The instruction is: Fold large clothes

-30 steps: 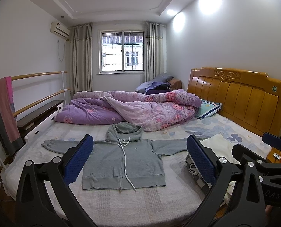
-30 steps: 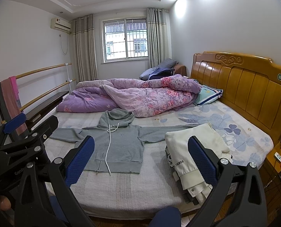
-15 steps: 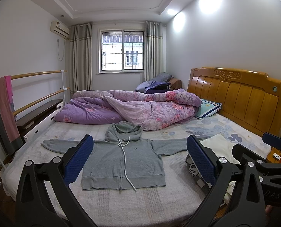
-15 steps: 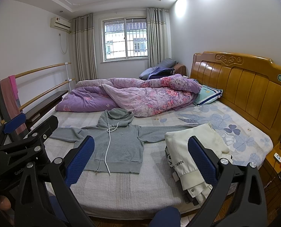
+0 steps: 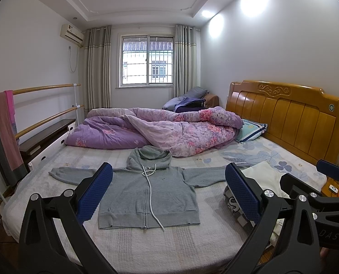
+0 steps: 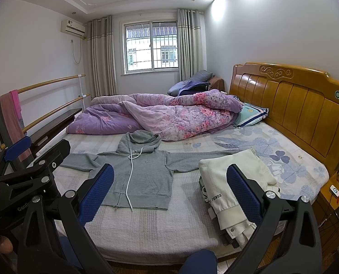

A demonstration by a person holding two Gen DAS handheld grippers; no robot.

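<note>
Nothing is shifting since a moment ago: the left tongs point(image 5: 169, 194) and right tongs point(image 6: 170, 194) are still hovering wide open and empty above the bed point(image 5: 146, 246), where the gray zip hoodie point(image 5: 146, 194) is lying flat, sleeves spread, folding not yet begun.

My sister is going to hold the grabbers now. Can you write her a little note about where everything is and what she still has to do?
Left gripper: open, holding nothing, raised over the near edge of the bed.
Right gripper: open, holding nothing, also short of the clothes.
Grey hoodie: lies flat on the bed, front up, zipped, both sleeves spread out to the sides, hood toward the purple quilt.
Done: a stack of folded clothes sits to the hoodie's right, cream garment on top.
Left: the hoodie is not folded at all yet. Probably start by folding the sleeves in across the body.
</note>
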